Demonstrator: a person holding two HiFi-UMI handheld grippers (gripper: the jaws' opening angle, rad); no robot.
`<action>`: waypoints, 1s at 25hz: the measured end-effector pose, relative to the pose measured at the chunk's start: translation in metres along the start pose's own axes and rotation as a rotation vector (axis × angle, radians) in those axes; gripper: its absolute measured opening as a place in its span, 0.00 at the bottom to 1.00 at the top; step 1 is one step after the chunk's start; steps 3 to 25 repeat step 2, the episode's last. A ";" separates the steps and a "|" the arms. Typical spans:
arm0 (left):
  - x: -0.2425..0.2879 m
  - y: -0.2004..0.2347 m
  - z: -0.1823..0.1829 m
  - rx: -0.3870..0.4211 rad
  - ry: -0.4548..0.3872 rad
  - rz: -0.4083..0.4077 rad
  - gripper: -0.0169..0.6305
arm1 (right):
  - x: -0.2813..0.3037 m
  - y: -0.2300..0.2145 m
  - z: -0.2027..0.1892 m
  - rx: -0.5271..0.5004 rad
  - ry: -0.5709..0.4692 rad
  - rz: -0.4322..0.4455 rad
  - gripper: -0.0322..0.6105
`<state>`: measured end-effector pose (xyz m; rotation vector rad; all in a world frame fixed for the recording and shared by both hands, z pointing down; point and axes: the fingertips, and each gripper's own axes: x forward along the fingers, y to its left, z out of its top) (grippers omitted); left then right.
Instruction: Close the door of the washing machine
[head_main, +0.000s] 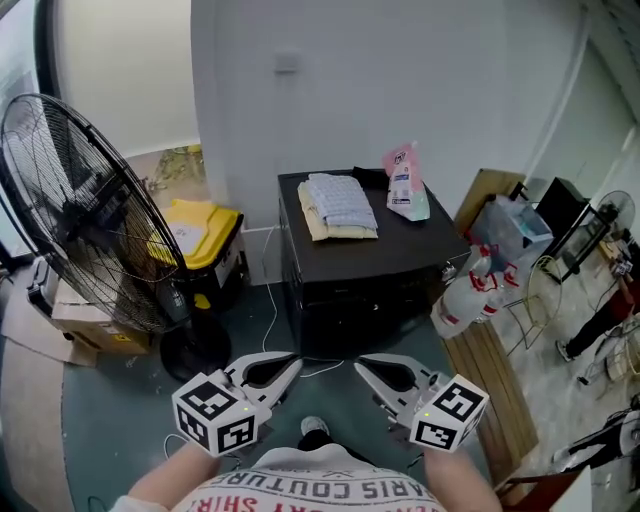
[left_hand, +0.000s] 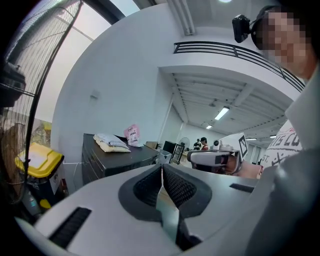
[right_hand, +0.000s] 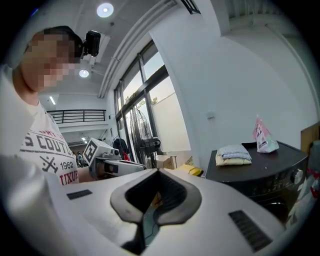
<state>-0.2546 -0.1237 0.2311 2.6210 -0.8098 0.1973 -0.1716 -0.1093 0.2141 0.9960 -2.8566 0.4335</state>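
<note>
At the bottom of the head view, the left hand-held gripper (head_main: 291, 365) and the right hand-held gripper (head_main: 362, 365) are held side by side, close to the person's torso, with their tips pointing toward each other and apart.

Gripper state:
- Left hand-held gripper: the jaws are pressed together along their ribbed pads, with nothing between them.
- Right hand-held gripper: the jaws meet at the tip, with nothing between them.

Task item: the washing machine (head_main: 370, 275) is a black cabinet standing against the white wall, ahead of both grippers and well apart from them. Neither gripper touches it. Its front is dark, and the door cannot be made out in any view.

Items on the top surface of the washing machine:
- A stack of folded cloths (head_main: 340, 207), pale yellow below and light grey check above, lies at the left half.
- A pink and white pouch (head_main: 405, 185) stands upright at the right rear, just beside the cloths. Its top is sealed; its contents cannot be seen.

Containers around the washing machine:
- A bin (head_main: 205, 240) with a yellow lid stands on the floor to the left of the washing machine. The lid is down, so the inside is hidden.
- White spray bottles (head_main: 465, 295) with red triggers stand at the right front corner of the washing machine. Their walls are opaque.
- A cardboard box (head_main: 85, 320) lies at the far left, behind a large standing fan (head_main: 85, 215). It is shut.
</note>
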 end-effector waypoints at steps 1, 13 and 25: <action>0.000 0.001 0.000 -0.001 0.000 0.000 0.08 | 0.000 -0.001 0.000 0.001 0.000 -0.002 0.08; 0.000 0.002 0.000 -0.003 0.000 -0.001 0.08 | 0.000 -0.001 0.001 0.002 -0.001 -0.004 0.08; 0.000 0.002 0.000 -0.003 0.000 -0.001 0.08 | 0.000 -0.001 0.001 0.002 -0.001 -0.004 0.08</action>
